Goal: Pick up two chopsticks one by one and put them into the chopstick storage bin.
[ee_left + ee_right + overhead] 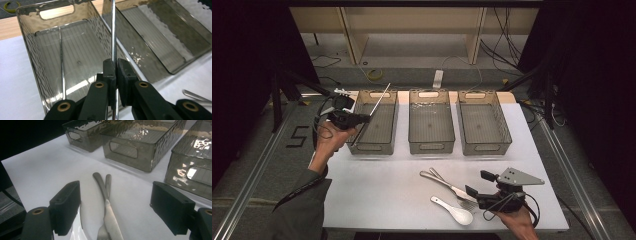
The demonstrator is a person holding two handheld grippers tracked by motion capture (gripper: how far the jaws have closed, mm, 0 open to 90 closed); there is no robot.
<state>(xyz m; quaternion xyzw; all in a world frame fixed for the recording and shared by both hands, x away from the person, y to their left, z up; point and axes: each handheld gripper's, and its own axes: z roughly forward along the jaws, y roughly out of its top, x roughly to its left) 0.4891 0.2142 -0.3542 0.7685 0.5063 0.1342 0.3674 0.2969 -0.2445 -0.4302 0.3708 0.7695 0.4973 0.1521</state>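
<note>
Two black jaws of the left gripper point(115, 75) are squeezed tight on a thin shiny metal chopstick point(113, 32), holding it over the left see-through grey plastic bin point(373, 122), where another thin metal stick point(61, 65) already lies. I think the step in hand is dropping this stick in, so next the jaws should come down a little and let go. The right gripper point(477, 184) waits with its jaws wide apart near the silver knife point(108, 212), silver fork point(467, 202) and white spoon point(453, 210) on the white table point(377, 185).
</note>
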